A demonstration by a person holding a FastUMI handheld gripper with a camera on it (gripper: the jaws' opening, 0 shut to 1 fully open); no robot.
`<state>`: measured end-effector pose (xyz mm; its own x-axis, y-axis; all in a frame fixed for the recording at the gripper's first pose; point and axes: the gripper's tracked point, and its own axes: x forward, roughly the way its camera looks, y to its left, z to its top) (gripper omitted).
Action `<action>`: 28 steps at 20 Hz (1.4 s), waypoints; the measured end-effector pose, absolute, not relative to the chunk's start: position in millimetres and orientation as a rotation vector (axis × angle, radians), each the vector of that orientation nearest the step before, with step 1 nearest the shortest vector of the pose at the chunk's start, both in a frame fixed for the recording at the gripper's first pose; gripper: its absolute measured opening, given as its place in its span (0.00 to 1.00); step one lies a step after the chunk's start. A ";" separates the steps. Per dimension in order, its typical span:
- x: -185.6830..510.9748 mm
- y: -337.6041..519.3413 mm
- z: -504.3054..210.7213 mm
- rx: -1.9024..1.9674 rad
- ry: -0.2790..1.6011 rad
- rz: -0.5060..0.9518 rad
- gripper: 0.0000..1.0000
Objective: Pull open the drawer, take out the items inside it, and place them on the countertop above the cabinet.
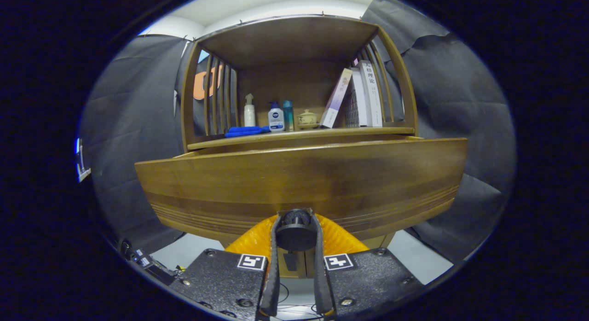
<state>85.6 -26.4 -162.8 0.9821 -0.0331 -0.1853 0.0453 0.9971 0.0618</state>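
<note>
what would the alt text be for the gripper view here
The gripper has both fingers closed on the round black knob of a wooden drawer front, which bulges toward the camera. Above it, the cabinet's countertop holds a blue cloth, three bottles, a small lidded pot and leaning books.

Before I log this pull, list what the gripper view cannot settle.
- Drawer contents: hidden behind the drawer front, gripper view.
- The cabinet below: blocked by the drawer front and the fingers.
- Grip on the knob: the gripper closes around it; contact on the far side is out of sight.
- Small jar on the countertop: too small for detail.
</note>
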 end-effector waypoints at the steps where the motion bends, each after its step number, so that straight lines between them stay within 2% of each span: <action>1: 80.4 -25.2 -162.1 0.066 0.177 -0.037 0.33; 12: 23.5 -17.1 -175.2 0.069 0.203 -0.024 0.33; 19: 14.9 -15.8 -181.4 0.083 0.226 -0.023 0.33; 23: -13.6 -32.8 -144.7 0.065 0.141 -0.061 0.63; 28: -39.4 -47.5 -75.1 0.068 0.085 -0.038 1.00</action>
